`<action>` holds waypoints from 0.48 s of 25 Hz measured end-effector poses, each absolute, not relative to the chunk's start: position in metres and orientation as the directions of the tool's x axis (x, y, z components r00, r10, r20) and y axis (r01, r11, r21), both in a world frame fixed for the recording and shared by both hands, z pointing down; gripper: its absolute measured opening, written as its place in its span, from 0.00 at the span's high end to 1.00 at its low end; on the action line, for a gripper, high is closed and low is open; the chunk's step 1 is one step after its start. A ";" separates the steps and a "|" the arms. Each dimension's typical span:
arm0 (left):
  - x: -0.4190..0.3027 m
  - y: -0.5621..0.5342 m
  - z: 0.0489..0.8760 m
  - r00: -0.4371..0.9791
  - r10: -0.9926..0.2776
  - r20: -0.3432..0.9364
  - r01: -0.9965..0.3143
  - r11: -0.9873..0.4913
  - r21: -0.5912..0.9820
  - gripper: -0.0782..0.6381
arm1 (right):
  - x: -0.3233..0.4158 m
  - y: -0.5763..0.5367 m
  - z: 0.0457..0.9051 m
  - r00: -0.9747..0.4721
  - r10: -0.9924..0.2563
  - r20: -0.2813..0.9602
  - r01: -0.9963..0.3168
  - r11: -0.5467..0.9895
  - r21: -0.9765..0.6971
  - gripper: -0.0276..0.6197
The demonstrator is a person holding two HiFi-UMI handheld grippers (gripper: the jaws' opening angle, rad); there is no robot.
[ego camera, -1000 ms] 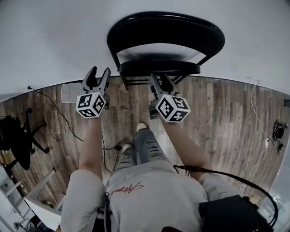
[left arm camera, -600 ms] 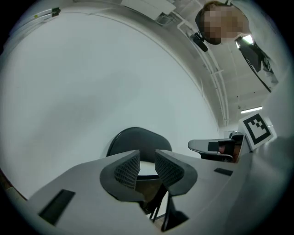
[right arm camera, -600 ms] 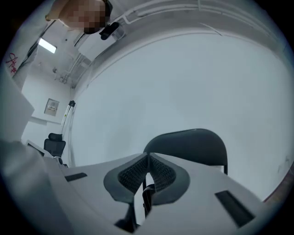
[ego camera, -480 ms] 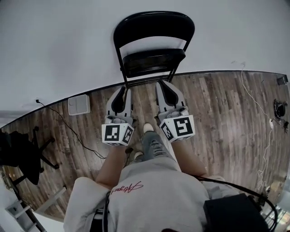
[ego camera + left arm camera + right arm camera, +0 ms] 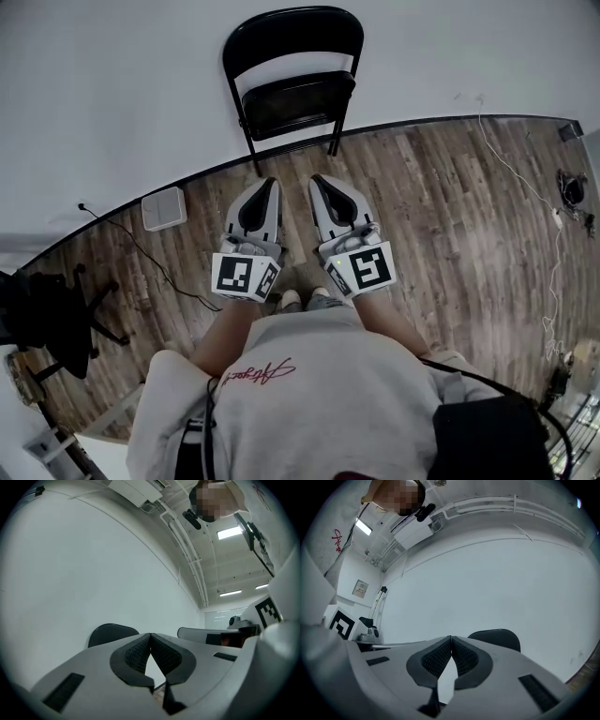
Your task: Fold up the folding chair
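Your left tongs (image 5: 269, 184) and right tongs (image 5: 319, 180) are both closed tight, holding nothing. The folding chair (image 5: 298, 98) stands against the wall (image 5: 112, 103), and both tongs are well apart from it.

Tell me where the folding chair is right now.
In the head view the folding chair stands top centre against the white wall, ahead of and apart from the left gripper and right gripper.
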State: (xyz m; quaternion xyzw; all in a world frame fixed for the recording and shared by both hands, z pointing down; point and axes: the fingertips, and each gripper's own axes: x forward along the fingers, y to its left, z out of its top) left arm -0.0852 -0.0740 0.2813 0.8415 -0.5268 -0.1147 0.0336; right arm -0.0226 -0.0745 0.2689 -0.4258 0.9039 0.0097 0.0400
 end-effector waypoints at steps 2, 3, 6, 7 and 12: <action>-0.076 -0.062 0.281 0.434 -0.888 -0.148 -0.873 -0.456 0.174 0.87 | -0.017 -0.063 0.269 -0.639 -0.766 -0.072 -0.767 0.641 -0.013 0.93; -0.071 -0.057 0.280 0.441 -0.886 -0.144 -0.870 -0.461 0.173 0.87 | -0.014 -0.059 0.268 -0.641 -0.764 -0.067 -0.766 0.643 -0.010 0.93; -0.055 -0.044 0.273 0.456 -0.878 -0.148 -0.863 -0.477 0.167 0.87 | -0.005 -0.046 0.264 -0.649 -0.758 -0.065 -0.760 0.650 0.005 0.93; -0.052 -0.040 0.271 0.455 -0.878 -0.149 -0.864 -0.476 0.166 0.87 | -0.003 -0.043 0.263 -0.652 -0.755 -0.067 -0.757 0.653 0.008 0.93; -0.045 -0.029 0.273 0.453 -0.881 -0.134 -0.869 -0.470 0.154 0.87 | 0.000 -0.034 0.272 -0.662 -0.748 -0.041 -0.749 0.662 0.019 0.93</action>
